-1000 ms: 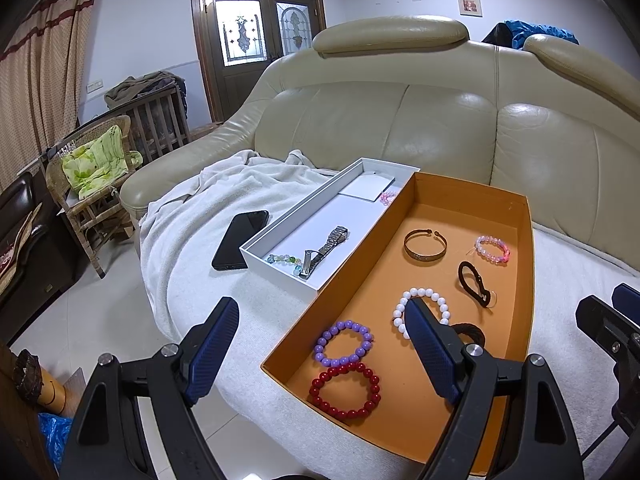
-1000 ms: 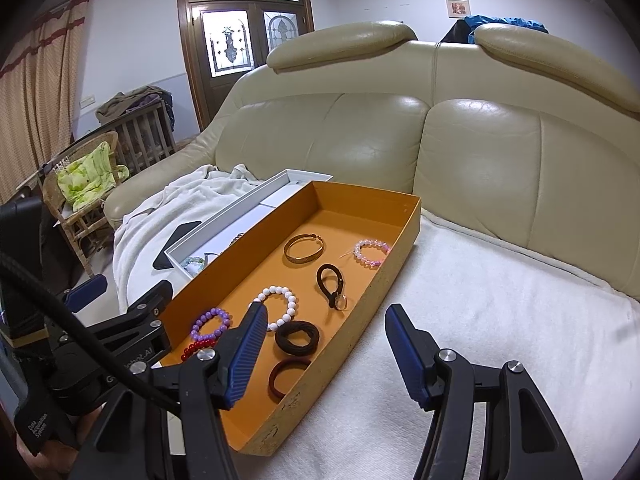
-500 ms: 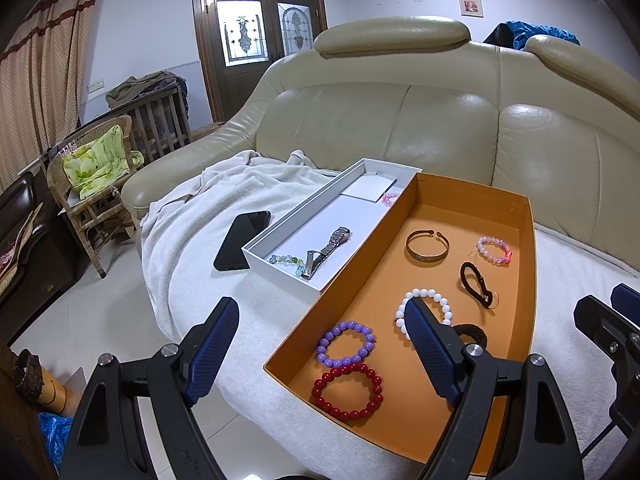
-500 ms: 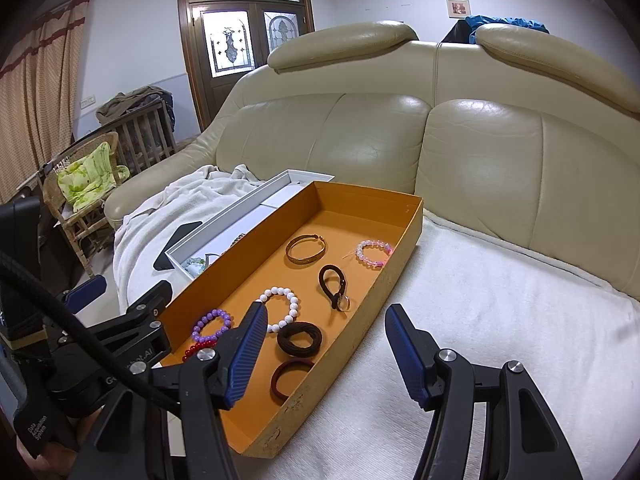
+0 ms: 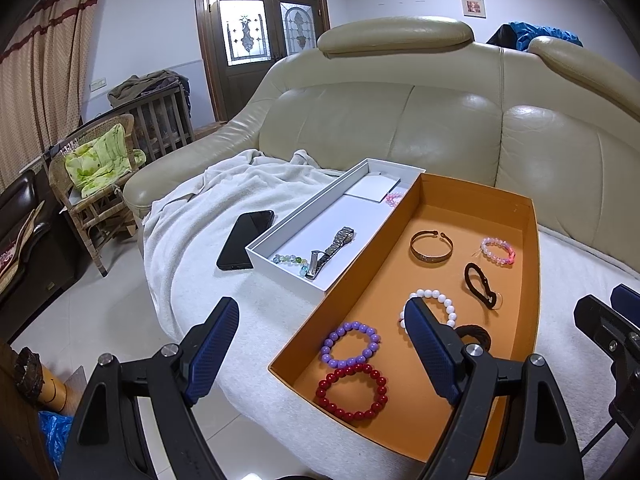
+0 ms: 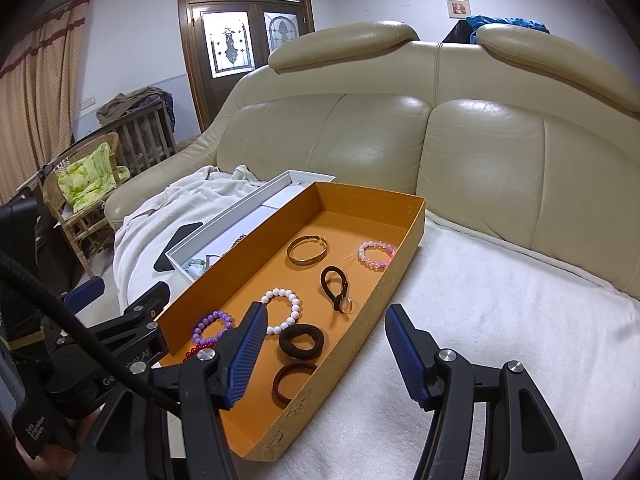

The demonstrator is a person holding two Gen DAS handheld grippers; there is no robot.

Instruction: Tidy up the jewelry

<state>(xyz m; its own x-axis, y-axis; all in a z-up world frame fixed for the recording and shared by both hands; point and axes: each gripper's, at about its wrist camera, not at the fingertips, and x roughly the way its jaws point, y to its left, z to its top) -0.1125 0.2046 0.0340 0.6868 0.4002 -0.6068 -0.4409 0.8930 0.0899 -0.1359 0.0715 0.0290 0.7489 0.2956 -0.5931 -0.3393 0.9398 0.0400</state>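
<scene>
An orange tray [image 5: 476, 196] [image 6: 404, 248] lies on a white-covered sofa seat. In it lie a red bead bracelet [image 5: 352, 392], a purple one [image 5: 350, 344], a white one [image 5: 430, 306] [image 6: 282, 310], a pink one [image 5: 498, 250] [image 6: 376, 254], a metal bangle [image 5: 431, 242] [image 6: 307, 250] and dark hair ties [image 5: 482, 284] [image 6: 301, 340]. A white box [image 5: 280, 258] beside it holds a silver watch [image 5: 330, 252] and a pale bead string [image 5: 289, 259]. My left gripper [image 5: 320, 316] hovers open over the tray's near left corner. My right gripper [image 6: 326, 320] hovers open above the tray's right rim. Neither holds anything.
A black phone [image 5: 246, 244] lies on the white blanket [image 5: 208, 216] left of the white box. The beige leather sofa back [image 6: 440, 148] rises behind the tray. A wicker chair with a green cushion [image 5: 100, 160] and tiled floor [image 5: 72, 312] lie to the left.
</scene>
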